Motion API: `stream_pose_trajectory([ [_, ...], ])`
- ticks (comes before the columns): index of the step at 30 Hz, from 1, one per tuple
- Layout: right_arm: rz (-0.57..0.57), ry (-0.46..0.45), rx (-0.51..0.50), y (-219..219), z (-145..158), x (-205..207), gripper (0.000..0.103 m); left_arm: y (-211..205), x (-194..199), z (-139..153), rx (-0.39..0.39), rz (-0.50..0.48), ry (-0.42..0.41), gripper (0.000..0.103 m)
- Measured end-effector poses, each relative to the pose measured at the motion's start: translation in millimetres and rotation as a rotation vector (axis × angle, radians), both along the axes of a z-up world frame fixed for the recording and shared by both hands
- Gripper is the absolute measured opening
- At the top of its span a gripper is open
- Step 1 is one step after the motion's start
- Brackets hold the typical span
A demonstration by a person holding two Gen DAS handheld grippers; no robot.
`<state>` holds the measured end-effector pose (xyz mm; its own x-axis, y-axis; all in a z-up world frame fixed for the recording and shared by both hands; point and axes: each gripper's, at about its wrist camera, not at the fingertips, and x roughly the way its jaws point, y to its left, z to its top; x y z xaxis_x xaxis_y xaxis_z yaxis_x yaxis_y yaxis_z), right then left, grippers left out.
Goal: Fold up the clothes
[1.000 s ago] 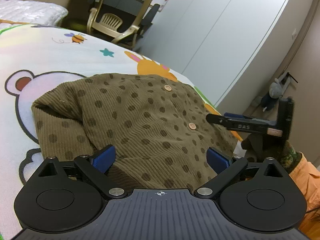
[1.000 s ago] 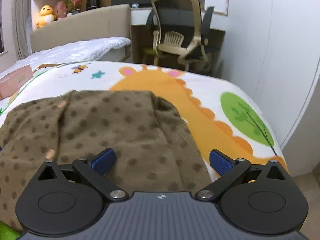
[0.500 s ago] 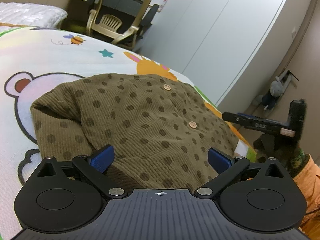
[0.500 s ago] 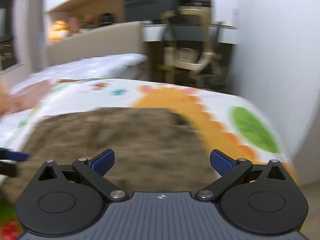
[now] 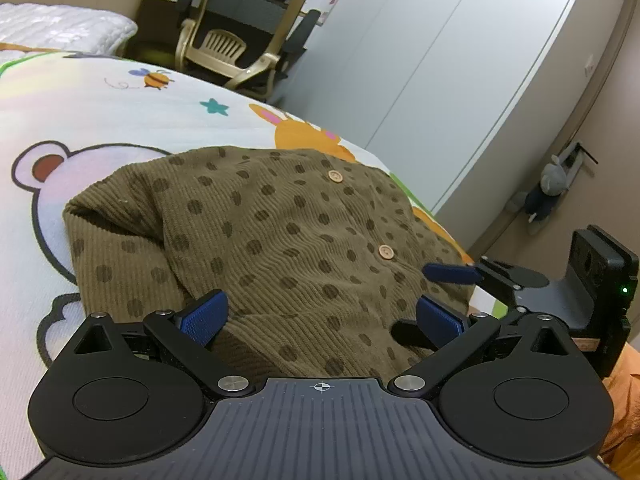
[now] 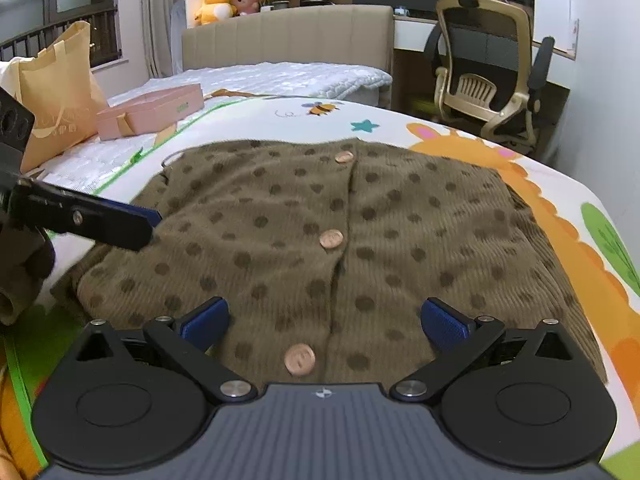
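Observation:
A brown corduroy cardigan with dark dots (image 5: 280, 232) lies partly folded on a cartoon-print bed cover (image 5: 120, 120). Its left sleeve is tucked in and its buttons face up. My left gripper (image 5: 322, 316) hovers open over the near hem with nothing between its fingers. One blue finger (image 5: 452, 274) of my right gripper reaches in over the cardigan's right edge. In the right wrist view the cardigan (image 6: 400, 220) fills the middle, buttoned front up. My right gripper (image 6: 324, 322) stands open just above its near hem. My left gripper's finger (image 6: 100, 220) enters from the left.
An office chair (image 6: 488, 80) stands past the bed's far corner. A pink box (image 6: 152, 110) and a paper bag (image 6: 56, 92) sit at the back left. White wardrobe doors (image 5: 440, 60) run along the right. The bed edge drops off on the right.
My right gripper has swung left, from the cardigan's right edge to facing its buttoned front, and now reaches in beside my left gripper. The left gripper has hardly moved.

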<state>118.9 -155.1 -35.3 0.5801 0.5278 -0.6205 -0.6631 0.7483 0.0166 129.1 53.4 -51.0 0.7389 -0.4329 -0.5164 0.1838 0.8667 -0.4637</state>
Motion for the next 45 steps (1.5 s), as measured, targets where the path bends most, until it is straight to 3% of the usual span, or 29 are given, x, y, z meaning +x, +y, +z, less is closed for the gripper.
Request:
stream_pose_trajectory([
  [17, -0.027, -0.005, -0.028, -7.9, -2.4, -6.0, 0.103, -4.4, -7.2, 2.1, 0.044, 0.022, 0.007, 0.103],
  [25, -0.034, -0.007, 0.104, -23.5, 24.0, -4.2, 0.103, -8.8, -11.6, 1.1, 0.098, 0.032, 0.021, 0.103],
  [28, -0.063, -0.002, 0.037, -17.7, 13.5, 2.3, 0.103, -8.7, -12.2, 0.5, 0.100, 0.031, 0.020, 0.103],
  [34, -0.073, 0.007, -0.023, -12.5, -3.5, 3.1, 0.103, -5.1, -13.0, 1.4, 0.091, 0.037, 0.032, 0.103],
  [40, -0.070, 0.006, -0.016, -13.3, -5.0, 2.5, 0.103, 35.4, -12.4, 2.9, -0.010, 0.152, 0.072, 0.103],
  [45, -0.070, 0.002, -0.019, -13.1, -5.5, 2.0, 0.103, 47.6, -15.5, 1.3, 0.011, 0.172, 0.090, 0.103],
])
